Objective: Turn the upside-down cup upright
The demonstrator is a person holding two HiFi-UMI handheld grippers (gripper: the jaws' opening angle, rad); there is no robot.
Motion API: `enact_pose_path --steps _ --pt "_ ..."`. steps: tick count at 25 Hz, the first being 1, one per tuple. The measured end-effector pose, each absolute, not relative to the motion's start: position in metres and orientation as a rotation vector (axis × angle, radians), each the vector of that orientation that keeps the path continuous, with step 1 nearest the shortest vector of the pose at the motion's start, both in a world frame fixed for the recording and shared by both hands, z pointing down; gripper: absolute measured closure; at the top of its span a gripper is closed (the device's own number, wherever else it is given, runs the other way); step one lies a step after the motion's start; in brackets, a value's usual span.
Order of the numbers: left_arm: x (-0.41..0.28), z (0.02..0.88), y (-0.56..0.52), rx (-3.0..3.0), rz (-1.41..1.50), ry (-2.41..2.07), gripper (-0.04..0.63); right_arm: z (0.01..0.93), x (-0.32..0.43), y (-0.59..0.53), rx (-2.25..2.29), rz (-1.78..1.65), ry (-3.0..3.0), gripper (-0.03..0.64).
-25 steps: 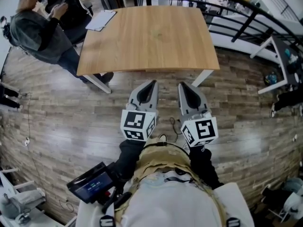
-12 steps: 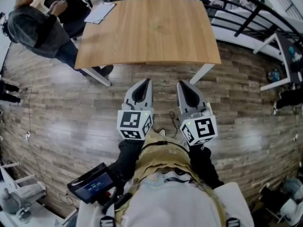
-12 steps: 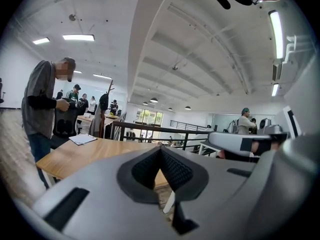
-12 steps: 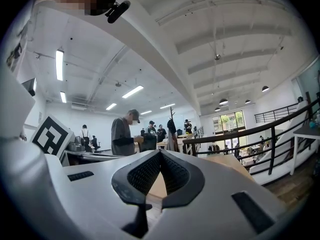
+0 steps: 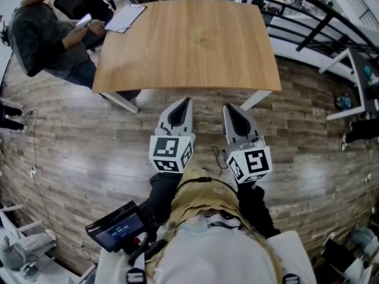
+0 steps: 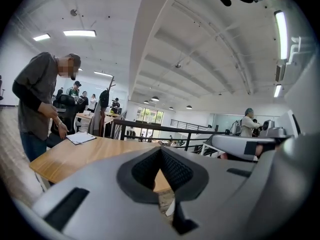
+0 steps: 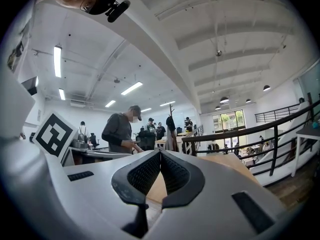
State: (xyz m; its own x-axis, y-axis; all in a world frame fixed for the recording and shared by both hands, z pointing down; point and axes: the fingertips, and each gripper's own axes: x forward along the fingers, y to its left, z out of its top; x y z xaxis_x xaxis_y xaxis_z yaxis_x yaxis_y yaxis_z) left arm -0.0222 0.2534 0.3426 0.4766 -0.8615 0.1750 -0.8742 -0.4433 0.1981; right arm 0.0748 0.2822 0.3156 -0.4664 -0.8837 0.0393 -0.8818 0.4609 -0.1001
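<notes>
Both the left gripper point(image 5: 187, 103) and right gripper point(image 5: 227, 107) hover, jaws closed empty, apparently short of the table point(image 5: 189, 40).

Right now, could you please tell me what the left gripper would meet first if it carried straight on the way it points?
Probably the wooden table, whose near edge lies ahead of the shut left gripper. Nothing shows in between; height is unclear, so it might pass over the top.
</notes>
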Motion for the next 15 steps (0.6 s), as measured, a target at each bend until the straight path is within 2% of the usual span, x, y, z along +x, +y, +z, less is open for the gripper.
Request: enact_pose_path --steps 15 --pt "-0.060 0.353 0.044 2.416 0.084 -1.461 0.598 0.331 0.041 0.069 -1.671 -0.233 2.712 0.594"
